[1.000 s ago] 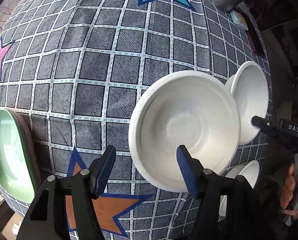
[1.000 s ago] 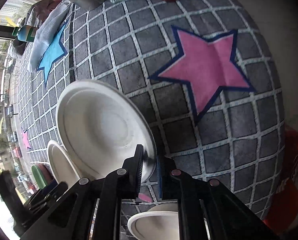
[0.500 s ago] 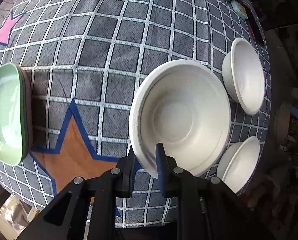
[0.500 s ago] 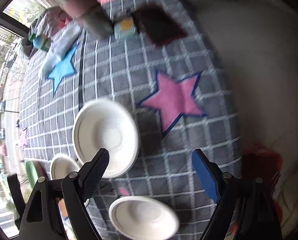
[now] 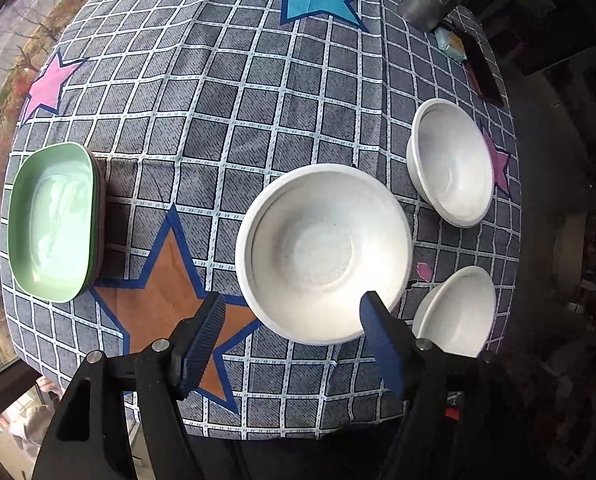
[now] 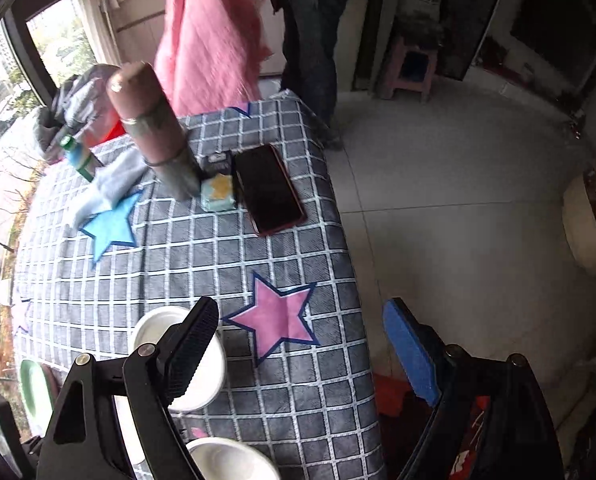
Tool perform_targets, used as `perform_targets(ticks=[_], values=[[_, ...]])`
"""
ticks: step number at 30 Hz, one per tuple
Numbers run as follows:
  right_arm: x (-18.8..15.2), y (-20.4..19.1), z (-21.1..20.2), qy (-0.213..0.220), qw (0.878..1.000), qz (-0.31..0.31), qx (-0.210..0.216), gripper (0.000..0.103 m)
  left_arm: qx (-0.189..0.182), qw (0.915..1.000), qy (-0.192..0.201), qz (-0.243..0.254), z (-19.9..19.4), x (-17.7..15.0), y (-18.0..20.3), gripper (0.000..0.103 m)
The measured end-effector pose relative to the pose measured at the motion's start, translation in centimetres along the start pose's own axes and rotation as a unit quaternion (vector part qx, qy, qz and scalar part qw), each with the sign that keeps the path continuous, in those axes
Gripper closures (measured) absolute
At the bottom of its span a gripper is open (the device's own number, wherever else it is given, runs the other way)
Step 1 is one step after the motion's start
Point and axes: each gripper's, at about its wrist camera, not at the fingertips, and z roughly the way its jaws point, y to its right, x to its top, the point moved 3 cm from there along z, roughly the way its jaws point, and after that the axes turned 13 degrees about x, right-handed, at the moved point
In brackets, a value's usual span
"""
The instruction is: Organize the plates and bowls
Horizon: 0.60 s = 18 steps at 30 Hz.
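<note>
Left gripper [image 5: 290,332] opening, nothing pinched, hovering straight above near rim of big white bowl [image 5: 323,252]; right gripper [image 6: 301,344] spread, empty, farther off

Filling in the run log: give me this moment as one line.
left gripper: opening, empty, over large white bowl | right gripper: open, empty | two small white bowls unstacked | green plates stacked

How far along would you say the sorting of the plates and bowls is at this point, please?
Done: the green plates sit stacked at the table edge. In hand: nothing; the left gripper is opening its jaws above the big bowl, the right gripper is open and empty. Left: the big bowl and two small bowls lie apart, unstacked.
</note>
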Motion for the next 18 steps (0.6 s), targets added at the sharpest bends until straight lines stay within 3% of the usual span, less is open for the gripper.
perform_targets(ticks=[10, 18], values=[[-1.3, -1.3, -2.9, 0.005, 1.000, -0.017, 0.004, 0.017, 0.014, 0.9944, 0.097, 0.039, -5.8, 0.7, 1.1, 0.028], [-3.1, -2.9, -2.9, -0.006, 1.000, -0.023, -0.016, 0.017, -0.009, 0.9887, 0.127, 0.078, -7.8, 2.0, 1.7, 0.025]])
